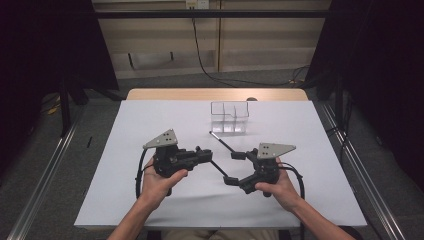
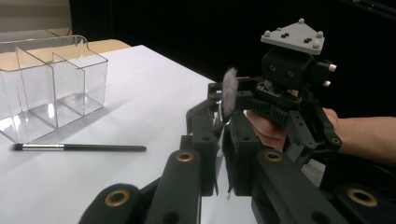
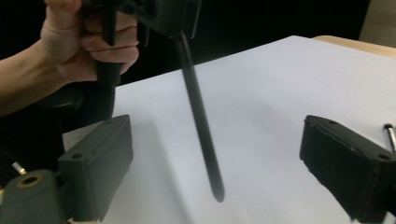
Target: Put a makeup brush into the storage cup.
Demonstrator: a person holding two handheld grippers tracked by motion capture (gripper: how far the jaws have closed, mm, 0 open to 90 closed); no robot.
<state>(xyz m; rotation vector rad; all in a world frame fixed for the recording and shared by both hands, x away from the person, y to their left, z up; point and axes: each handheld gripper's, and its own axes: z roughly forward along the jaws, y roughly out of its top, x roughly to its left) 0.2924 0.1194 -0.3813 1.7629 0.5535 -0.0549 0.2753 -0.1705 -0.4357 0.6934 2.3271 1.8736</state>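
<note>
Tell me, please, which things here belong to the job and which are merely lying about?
In the job: held brush, clamped in the left gripper; open right gripper; second brush; clear divided box.
Lying about: black cable on the floor; wall socket.

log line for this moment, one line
left gripper: shut on makeup brush | right gripper: open, handle between jaws | second brush: on table by clear organizer

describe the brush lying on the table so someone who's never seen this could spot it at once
Start at the white table and find the clear divided box near its far edge. Just in front of that box lies a thin black brush, flat on the surface. Unlike the other brush, clamped in the left claw, this one lies free, with a silver band behind its dark tip.
</note>
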